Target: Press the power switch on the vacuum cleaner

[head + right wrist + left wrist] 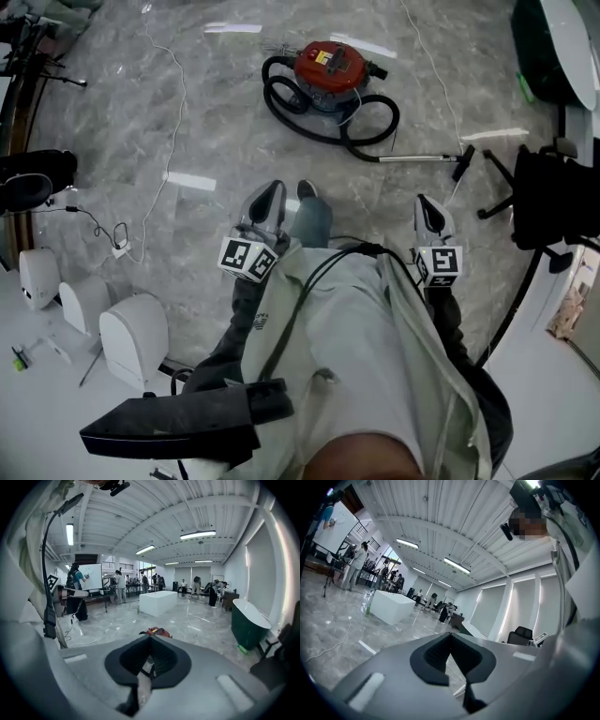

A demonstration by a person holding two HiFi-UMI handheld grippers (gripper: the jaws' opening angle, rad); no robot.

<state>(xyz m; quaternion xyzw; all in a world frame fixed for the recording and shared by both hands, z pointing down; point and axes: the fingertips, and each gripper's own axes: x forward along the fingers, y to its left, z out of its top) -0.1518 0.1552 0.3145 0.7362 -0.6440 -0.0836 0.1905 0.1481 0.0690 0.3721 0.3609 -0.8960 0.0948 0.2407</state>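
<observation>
The vacuum [329,67] is sitting at 12 o'clock on a marble hall floor [187,112], wand [419,158] lying 9-to-3, nozzle [464,161] toward 3. The left gripper [270,192] and right gripper [425,204] are hovering at 6, jaws pressed together, empty.

The left claw [270,187] is pointing forward in front of the torso [366,356], its jaws meeting on nothing. The right claw [424,202] is sitting level with it, well apart, jaws likewise meeting, empty.
</observation>
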